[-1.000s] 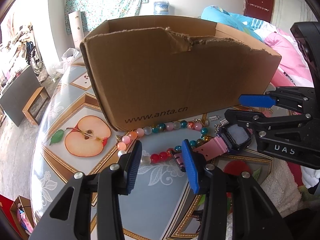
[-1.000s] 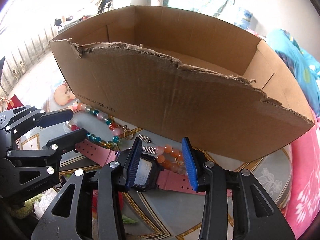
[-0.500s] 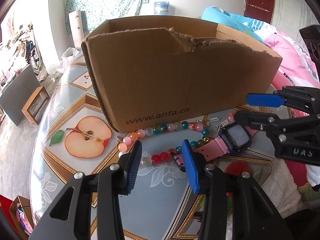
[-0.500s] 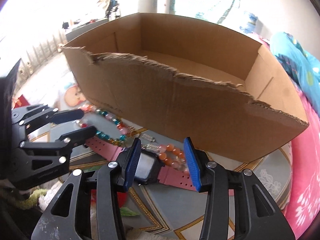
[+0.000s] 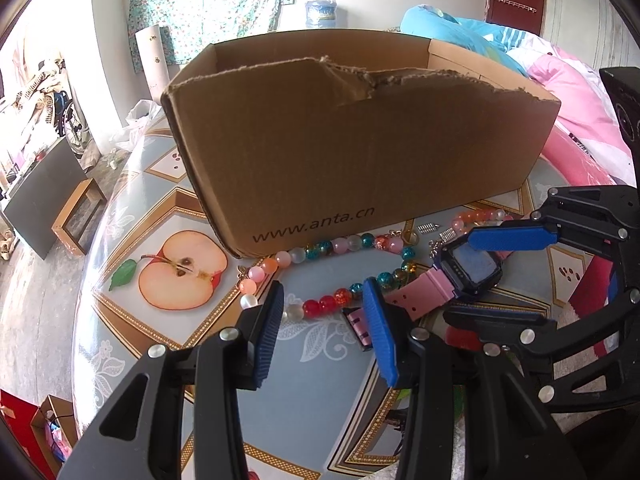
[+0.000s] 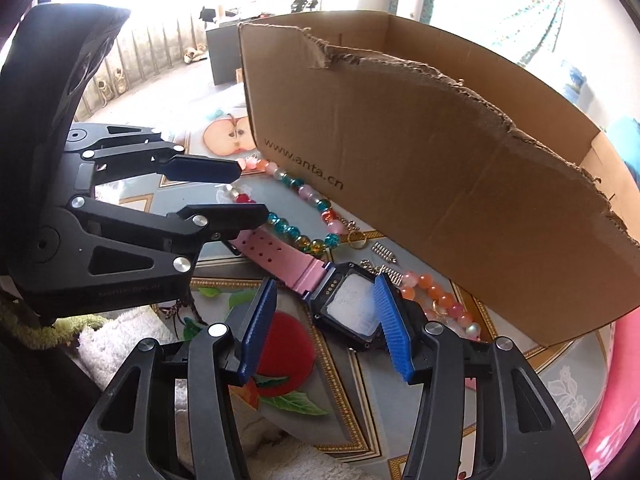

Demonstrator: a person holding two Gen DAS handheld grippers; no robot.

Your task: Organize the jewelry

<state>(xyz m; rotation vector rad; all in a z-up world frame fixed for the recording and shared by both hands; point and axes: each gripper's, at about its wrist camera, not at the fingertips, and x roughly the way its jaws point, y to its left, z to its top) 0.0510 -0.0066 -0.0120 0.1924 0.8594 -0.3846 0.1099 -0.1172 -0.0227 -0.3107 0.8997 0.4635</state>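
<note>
Torn cardboard box (image 5: pixel 360 152) filling centre frame, walling off table (image 5: pixel 168 344) behind. One pink watch (image 6: pixel 352 300) lying lower centre between right gripper (image 6: pixel 326 328) pads, jaws opening, no grip. One bead necklace (image 5: pixel 332 248) looping beside box. Left gripper (image 5: pixel 326 332) hovering, jaws apart, empty.
</note>
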